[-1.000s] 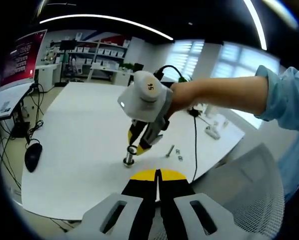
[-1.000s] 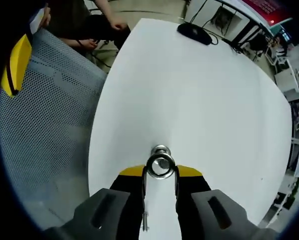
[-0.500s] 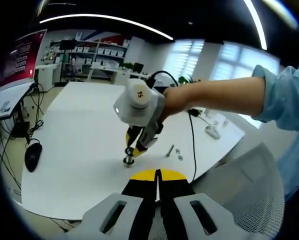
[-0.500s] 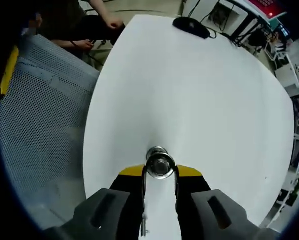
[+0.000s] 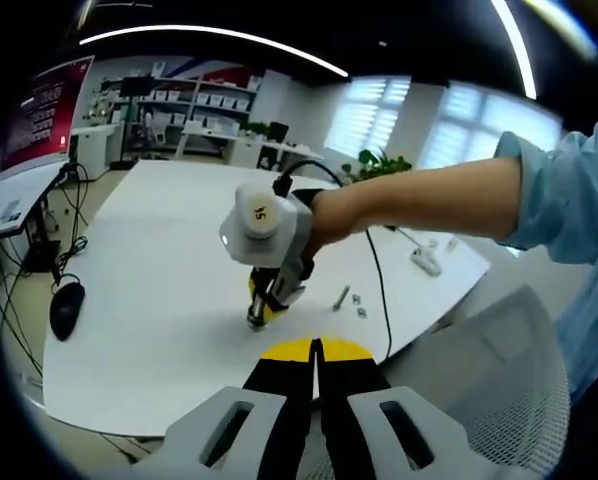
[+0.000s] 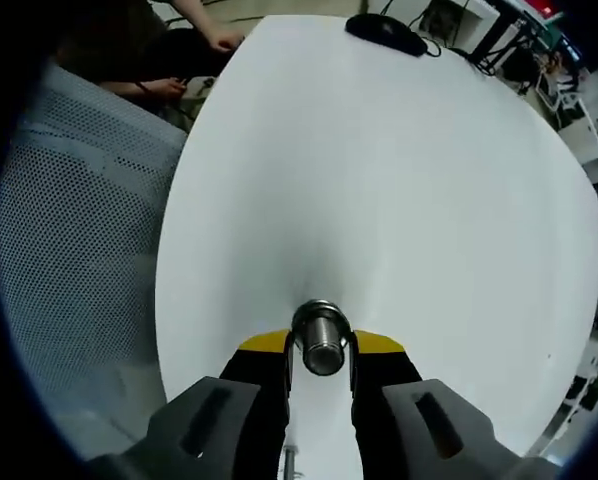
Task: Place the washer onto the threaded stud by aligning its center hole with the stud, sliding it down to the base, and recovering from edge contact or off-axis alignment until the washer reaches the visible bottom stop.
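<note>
My right gripper (image 6: 321, 352) jaws straddle the stud (image 6: 321, 340), washer hidden; left gripper (image 5: 316, 352) jaws together, idle.

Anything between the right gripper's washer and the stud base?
Nothing visible. In the right gripper view the stud rises between the right gripper jaws, bare table around it. The washer itself can't be made out. The loose bolt lies off to one side.
</note>
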Demonstrator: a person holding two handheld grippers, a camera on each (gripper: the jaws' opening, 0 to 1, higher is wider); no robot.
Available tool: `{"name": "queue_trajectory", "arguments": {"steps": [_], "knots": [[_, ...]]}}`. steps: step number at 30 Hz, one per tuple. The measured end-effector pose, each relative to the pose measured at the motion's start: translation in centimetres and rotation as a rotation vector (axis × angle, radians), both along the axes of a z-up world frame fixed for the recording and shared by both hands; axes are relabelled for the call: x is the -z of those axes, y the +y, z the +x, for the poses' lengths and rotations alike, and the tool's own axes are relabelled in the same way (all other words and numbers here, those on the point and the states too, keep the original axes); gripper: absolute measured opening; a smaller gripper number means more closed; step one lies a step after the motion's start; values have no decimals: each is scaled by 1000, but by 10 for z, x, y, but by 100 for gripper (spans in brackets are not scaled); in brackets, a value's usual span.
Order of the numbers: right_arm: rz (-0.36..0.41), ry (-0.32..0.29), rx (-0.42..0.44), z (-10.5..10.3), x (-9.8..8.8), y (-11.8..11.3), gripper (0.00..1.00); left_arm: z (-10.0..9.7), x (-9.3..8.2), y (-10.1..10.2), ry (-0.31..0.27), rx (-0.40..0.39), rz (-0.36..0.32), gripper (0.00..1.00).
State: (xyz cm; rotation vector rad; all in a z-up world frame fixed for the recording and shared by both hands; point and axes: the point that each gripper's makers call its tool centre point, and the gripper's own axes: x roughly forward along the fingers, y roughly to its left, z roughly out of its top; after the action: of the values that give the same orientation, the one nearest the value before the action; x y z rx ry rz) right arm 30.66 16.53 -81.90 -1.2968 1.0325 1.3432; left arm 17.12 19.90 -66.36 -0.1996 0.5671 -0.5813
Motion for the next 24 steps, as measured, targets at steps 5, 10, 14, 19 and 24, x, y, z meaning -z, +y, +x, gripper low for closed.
{"name": "queue_trajectory", "arguments": {"steps": [5, 10, 14, 19, 24], "knots": [[-13, 0, -10, 0, 7, 0, 22, 0, 0, 0, -1, -4, -3, 0], [-39, 30, -61, -4, 11, -6, 28, 1, -1, 1, -4, -7, -6, 0], [-10, 4, -45, -2, 3, -5, 33, 1, -1, 0, -6, -4, -7, 0], [43, -29, 1, -1, -23, -12, 33, 2, -2, -1, -11, 1, -7, 0], [108, -84, 25, -7, -60, -25, 32, -1, 1, -3, 5, 21, -1, 0]]}}
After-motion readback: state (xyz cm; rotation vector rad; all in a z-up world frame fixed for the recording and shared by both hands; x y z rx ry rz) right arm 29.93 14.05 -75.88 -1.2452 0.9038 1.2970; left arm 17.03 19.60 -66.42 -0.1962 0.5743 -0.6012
